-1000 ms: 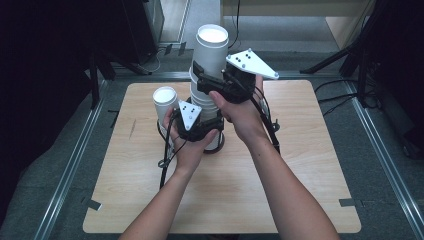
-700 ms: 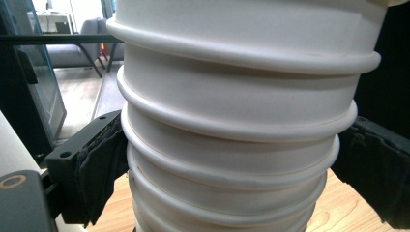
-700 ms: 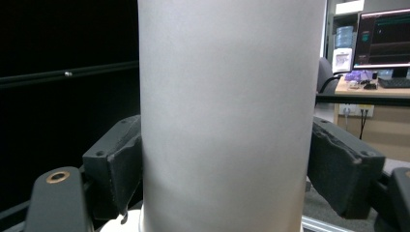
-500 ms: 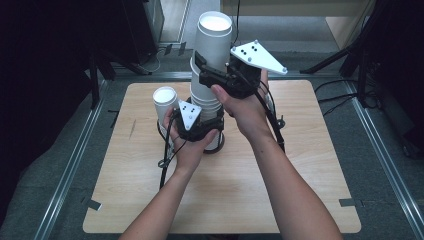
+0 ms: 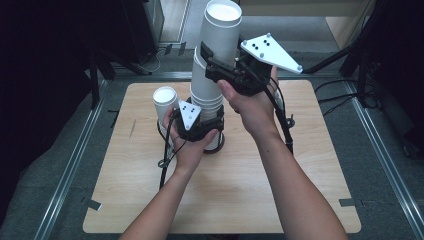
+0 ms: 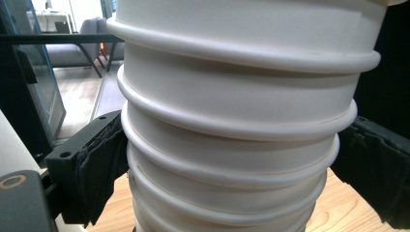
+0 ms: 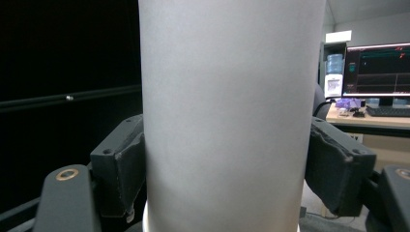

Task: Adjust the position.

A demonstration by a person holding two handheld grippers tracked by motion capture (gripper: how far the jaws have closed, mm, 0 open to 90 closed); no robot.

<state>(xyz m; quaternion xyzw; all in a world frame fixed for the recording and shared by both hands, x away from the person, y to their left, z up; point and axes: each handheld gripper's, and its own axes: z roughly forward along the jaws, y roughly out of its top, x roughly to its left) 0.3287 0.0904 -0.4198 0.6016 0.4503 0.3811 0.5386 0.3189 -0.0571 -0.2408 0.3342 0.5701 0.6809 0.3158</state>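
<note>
I hold the tall nested stack of white paper cups (image 5: 207, 107) upright on the wooden table (image 5: 250, 195), left gripper (image 5: 197, 122) clamped low on it, right gripper (image 5: 225, 75) clenched on the top white cup (image 5: 220, 45), directly above along the vertical axis.

No words, labels, brands or numbers can be read anywhere. The monitor (image 7: 378, 67) at the right edge of the right gripper view shows lit lines too small and blurred to make out.
</note>
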